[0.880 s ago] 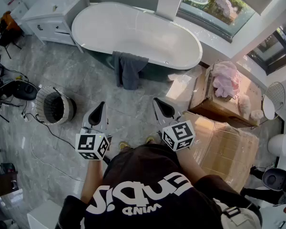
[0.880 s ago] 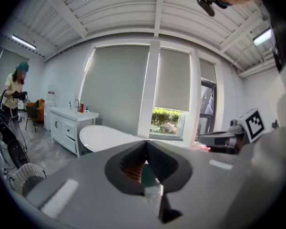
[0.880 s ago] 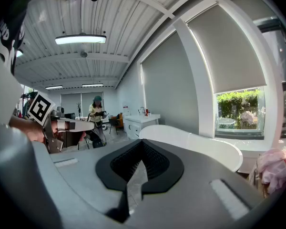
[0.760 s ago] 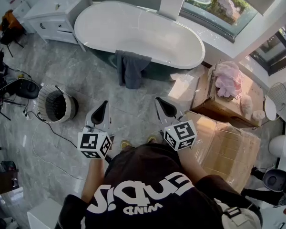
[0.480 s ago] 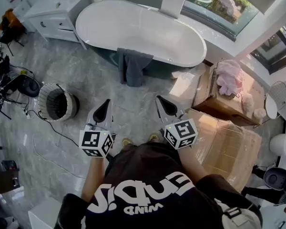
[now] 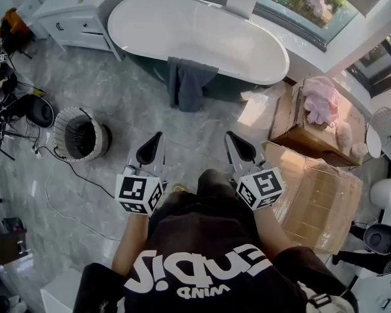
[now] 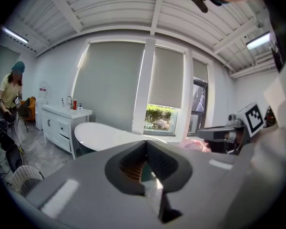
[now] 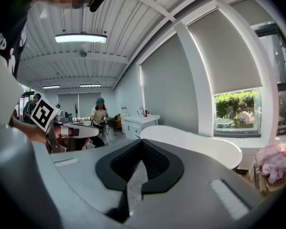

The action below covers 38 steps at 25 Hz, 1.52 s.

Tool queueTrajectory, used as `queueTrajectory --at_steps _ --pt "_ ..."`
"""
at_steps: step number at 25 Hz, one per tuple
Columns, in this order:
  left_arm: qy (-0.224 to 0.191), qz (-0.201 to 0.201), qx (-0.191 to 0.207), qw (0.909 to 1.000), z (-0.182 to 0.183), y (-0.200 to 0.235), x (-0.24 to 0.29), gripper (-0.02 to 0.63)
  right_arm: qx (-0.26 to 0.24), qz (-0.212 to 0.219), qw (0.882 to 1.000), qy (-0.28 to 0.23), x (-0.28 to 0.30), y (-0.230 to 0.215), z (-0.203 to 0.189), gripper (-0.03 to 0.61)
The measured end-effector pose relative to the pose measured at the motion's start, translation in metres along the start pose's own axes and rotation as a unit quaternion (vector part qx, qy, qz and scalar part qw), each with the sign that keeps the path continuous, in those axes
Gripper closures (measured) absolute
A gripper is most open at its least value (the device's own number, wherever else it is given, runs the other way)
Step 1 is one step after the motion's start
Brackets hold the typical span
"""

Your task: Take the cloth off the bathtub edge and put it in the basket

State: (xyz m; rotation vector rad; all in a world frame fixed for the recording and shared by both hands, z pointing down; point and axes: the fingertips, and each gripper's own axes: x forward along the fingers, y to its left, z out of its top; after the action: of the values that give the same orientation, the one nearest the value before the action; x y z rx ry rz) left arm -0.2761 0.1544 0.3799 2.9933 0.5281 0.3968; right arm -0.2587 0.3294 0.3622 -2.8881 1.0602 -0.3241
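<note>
- Basket: on floor, left of left tongs, mouth up, so ready to take a drop.
- Left tongs: closed, empty, aimed toward bathtub.
- Cloth: draped over near bathtub edge, ahead of both tongs, well apart, untouched.
- Right tongs: closed, empty, alongside left tongs.
- Likely approach stage; tongs must open before grab.

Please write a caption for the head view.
Shut left gripper and right gripper face cloth on bathtub; basket at left.
</note>
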Motion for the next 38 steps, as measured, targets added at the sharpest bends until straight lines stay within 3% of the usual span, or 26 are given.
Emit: queueTrajectory --at_steps 9,24,38 --pt "-0.002 -0.013 -0.005 0.9999 -0.002 0.021 -0.001 0.62 -0.001 -0.008 1.0 0.02 0.016 0.019 -0.015 0.569" --pt "0.009 -0.027 -0.005 0.9996 0.0 0.057 0.056 0.62 0.006 -0.002 1.0 0.023 0.089 -0.002 -0.014 0.569" --pt "0.024 -0.028 -0.01 0.9993 0.031 0.097 0.156 0.62 0.009 0.003 0.999 0.033 0.174 -0.071 0.013 0.569"
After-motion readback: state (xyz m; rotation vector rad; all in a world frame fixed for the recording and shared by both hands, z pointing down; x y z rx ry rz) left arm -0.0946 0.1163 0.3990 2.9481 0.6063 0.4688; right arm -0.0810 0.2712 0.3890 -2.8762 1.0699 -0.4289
